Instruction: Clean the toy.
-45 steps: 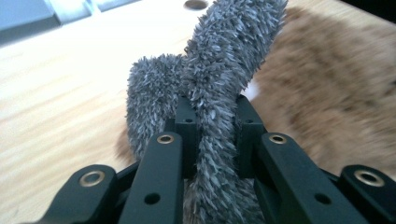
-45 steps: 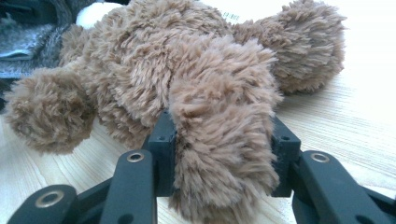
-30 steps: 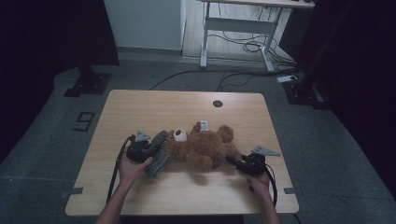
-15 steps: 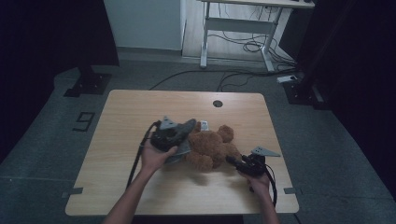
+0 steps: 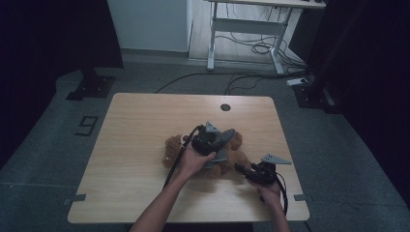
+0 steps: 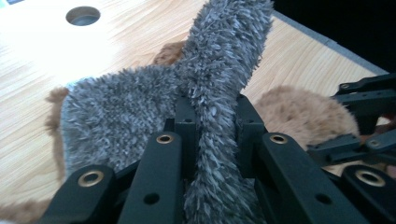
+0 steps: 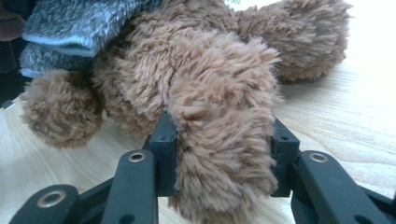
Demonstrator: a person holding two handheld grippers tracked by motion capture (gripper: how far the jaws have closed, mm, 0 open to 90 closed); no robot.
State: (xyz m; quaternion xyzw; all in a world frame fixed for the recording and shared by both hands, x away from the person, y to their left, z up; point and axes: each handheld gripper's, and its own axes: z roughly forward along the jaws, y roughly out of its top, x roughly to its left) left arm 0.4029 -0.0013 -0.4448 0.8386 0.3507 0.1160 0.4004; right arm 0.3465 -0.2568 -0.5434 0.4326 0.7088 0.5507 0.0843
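Note:
A brown teddy bear lies on the wooden table, near its front middle. My left gripper hovers over the bear, shut on a fold of a grey fuzzy knitted garment that drapes over the bear's body. In the left gripper view the grey pile is squeezed between the jaws of the left gripper, with the bear behind it. My right gripper rests low at the bear's right side. It is shut on one plush limb of the bear, which bulges between the right gripper jaws.
A round cable hole sits near the table's far edge. Behind the table stand a white desk frame with loose cables on the floor and black stands at both sides. Bare tabletop stretches to the left and far side.
My left hand has carried the grey garment to the right and slightly up, from the bear's left side across its body. The right gripper has kept still on the limb.

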